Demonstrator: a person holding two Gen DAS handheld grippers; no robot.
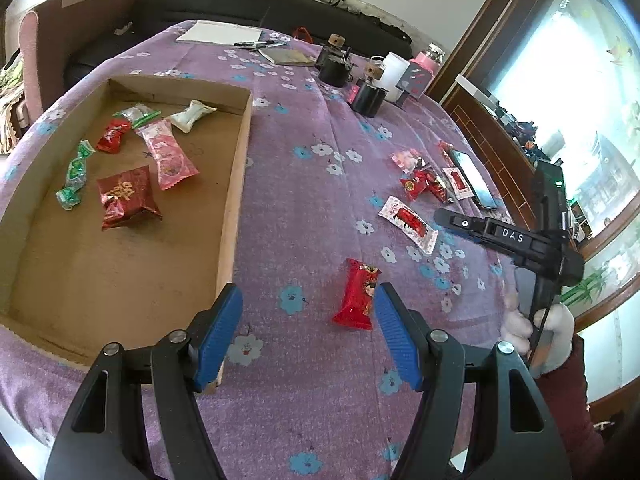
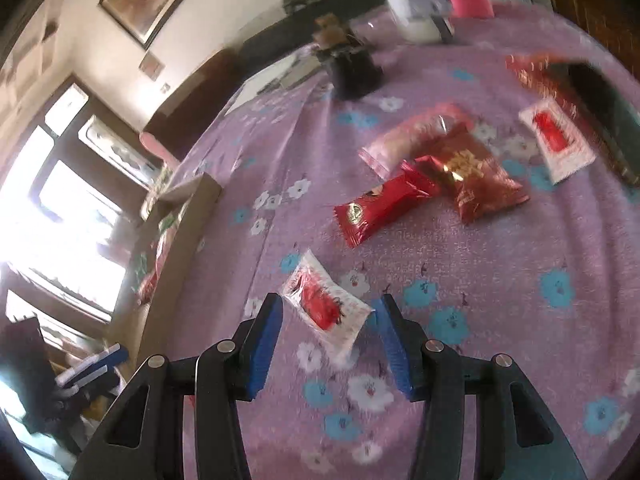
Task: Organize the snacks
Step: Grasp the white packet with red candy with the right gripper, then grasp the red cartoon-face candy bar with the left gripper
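On the purple flowered table, right gripper point(image 2: 328, 336) fingers part-open around a white-and-red crinkly plastic snack packet point(image 2: 326, 310), not pinching. Left gripper point(image 1: 308, 332) wide, empty, beside cardboard tray point(image 1: 236, 200). Packet likely light, soft, slippery; pinch mid-body.

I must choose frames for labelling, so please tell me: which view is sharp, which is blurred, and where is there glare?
Left wrist view: sharp, the cardboard box and red snack crisp; the window at right washes out. Right wrist view: motion-blurred, worst on the far packets; the window at left glares strongly; both bend at the edges.
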